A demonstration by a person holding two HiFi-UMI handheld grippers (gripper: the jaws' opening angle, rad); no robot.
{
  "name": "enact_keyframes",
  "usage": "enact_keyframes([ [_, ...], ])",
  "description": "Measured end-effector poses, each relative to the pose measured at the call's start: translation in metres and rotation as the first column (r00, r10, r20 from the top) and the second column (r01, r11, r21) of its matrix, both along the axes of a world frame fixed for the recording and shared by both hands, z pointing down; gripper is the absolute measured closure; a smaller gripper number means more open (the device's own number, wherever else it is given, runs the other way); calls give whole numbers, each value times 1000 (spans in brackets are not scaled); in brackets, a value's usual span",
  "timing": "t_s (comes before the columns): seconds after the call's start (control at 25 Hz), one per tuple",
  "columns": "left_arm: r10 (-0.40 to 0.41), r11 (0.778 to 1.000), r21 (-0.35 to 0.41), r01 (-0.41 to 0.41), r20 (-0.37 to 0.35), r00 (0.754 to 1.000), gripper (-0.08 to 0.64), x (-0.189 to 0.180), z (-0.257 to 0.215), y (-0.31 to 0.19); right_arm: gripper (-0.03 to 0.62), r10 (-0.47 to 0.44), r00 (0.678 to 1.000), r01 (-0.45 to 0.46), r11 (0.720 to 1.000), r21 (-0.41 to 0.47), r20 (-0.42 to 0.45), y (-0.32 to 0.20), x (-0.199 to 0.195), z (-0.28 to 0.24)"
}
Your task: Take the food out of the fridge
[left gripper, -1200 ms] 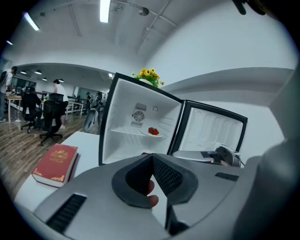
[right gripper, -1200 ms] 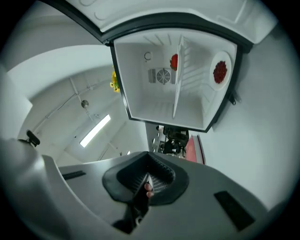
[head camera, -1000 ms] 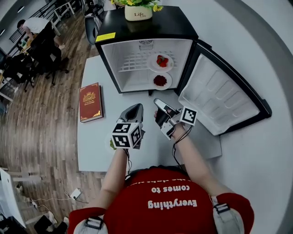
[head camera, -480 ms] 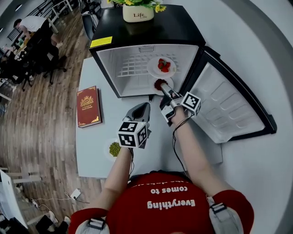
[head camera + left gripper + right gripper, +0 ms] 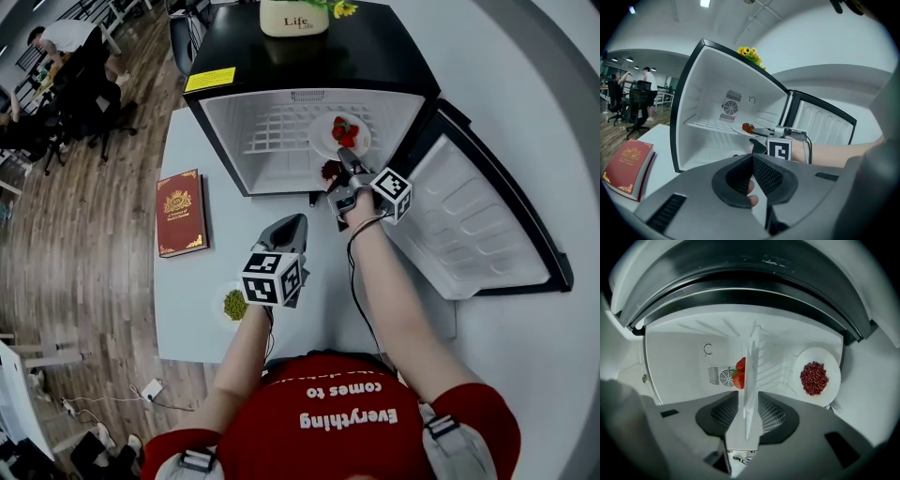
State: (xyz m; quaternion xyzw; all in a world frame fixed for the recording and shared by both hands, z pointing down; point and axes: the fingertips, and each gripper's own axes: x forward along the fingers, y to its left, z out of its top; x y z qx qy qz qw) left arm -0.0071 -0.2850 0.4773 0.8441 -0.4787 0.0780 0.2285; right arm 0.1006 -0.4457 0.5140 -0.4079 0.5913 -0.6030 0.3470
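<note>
Left gripper (image 5: 752, 158), matte grey with mesh-textured pads: jaws together, empty, above the white table (image 5: 187, 319). Right gripper (image 5: 749, 401): jaws just opening, standing apart around the thin rim of a round white plate (image 5: 322, 141). The plate bears glossy strawberries (image 5: 739, 373) and rests on the wire shelf (image 5: 272, 127) inside the black fridge (image 5: 309, 52).
</note>
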Motion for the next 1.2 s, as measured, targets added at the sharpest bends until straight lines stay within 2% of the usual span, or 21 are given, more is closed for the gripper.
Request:
enact_keyframes([
  [0.08, -2, 1000, -1, 2, -1, 1000, 558, -1, 0, 0, 543, 3, 1000, -3, 1000, 4, -7, 0, 0, -1],
  [0.2, -4, 1000, 8, 4, -4, 1000, 558, -2, -5, 1, 562, -8, 1000, 8, 1000, 6, 1, 4, -3, -3],
  [0.32, 0, 1000, 23, 0, 1, 1000, 558, -2, -11, 4, 566, -39, 999, 40, 998, 44, -9, 13, -5, -10],
  [0.48, -7, 999, 34, 7, -8, 1000, 558, -6, -19, 13, 566, -91, 995, 88, 991, 101, 26, 36, -10, -30],
  [0.76, -26, 997, 75, 28, -23, 999, 558, -13, -41, 40, 566, -225, 972, 212, 963, 167, 64, 119, -28, -48],
  [0.96, -63, 997, 50, 66, -53, 997, 558, -27, -36, 72, 566, -304, 945, 286, 947, 148, 119, 182, -44, -30],
  [1.2, -126, 992, -2, 126, -55, 991, 558, -54, -16, 106, 566, -377, 919, 371, 926, 75, 114, 231, -66, 5],
])
